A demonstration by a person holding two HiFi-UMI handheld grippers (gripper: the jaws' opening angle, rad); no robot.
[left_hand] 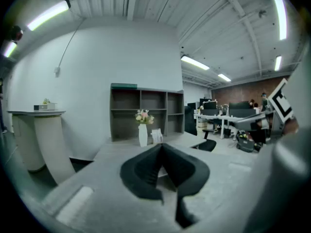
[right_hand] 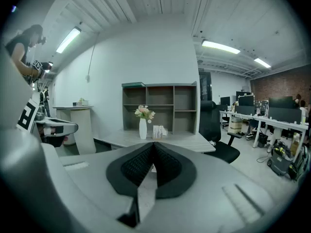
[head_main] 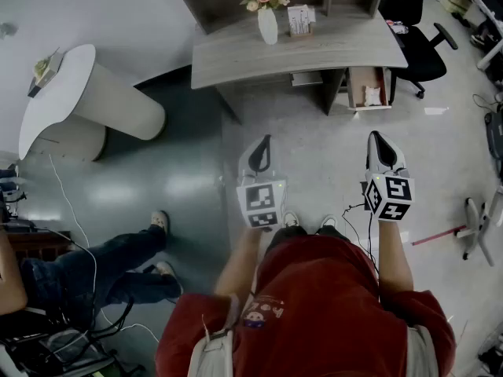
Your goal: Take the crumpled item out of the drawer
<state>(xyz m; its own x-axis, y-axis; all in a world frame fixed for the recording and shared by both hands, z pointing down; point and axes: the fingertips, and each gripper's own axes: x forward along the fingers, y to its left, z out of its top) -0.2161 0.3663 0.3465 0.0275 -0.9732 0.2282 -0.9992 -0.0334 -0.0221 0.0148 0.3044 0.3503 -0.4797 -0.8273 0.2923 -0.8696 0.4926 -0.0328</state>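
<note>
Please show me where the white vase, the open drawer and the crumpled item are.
white vase (head_main: 268, 27), head view, middle of its body.
open drawer (head_main: 363, 78), head view, bare part of its bottom.
crumpled item (head_main: 372, 96), head view, its middle.

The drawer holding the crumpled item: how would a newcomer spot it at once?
Find the grey desk with the white flower vase. Under its right end, beside the black office chair, is the drawer. It is pulled open, tan inside against the grey, holding a white crumpled item.
</note>
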